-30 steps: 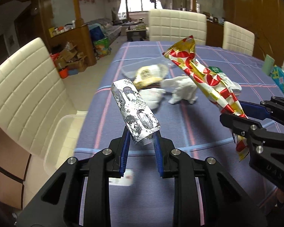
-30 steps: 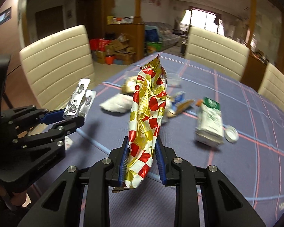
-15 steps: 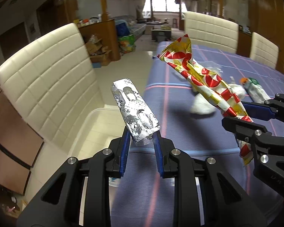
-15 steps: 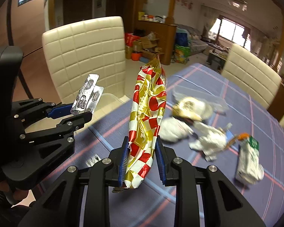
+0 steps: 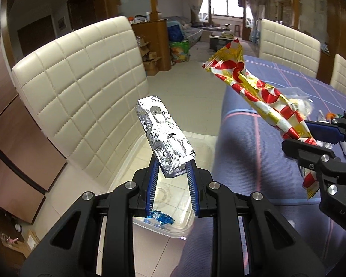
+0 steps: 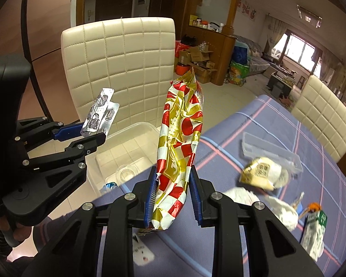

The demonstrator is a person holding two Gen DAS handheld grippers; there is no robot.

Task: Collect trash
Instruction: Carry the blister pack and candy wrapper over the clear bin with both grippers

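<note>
My left gripper (image 5: 171, 173) is shut on a silver pill blister pack (image 5: 162, 133), which sticks up out of the jaws over a clear plastic bin (image 5: 173, 229). That bin stands on the floor beside the table and has a blue wrapper (image 5: 159, 219) in it. My right gripper (image 6: 173, 184) is shut on a red, gold and white snack wrapper (image 6: 180, 143), held upright above the table edge. The left gripper (image 6: 90, 133) with the blister pack (image 6: 101, 113) shows at the left of the right wrist view. At the right of the left wrist view are the right gripper (image 5: 311, 138) and the snack wrapper (image 5: 260, 94).
A cream padded chair (image 5: 80, 92) stands just behind the bin. On the blue checked tablecloth (image 6: 253, 120) lie a clear tray (image 6: 269, 147), a yellow-white wrapper (image 6: 260, 175), crumpled white tissue (image 6: 279, 207) and a green-white carton (image 6: 316, 230). More chairs stand at the table's far side.
Both grippers have swung left, off the table's middle toward its edge. The chair and the clear bin on the floor have come into view below them. Both grips are unchanged.
</note>
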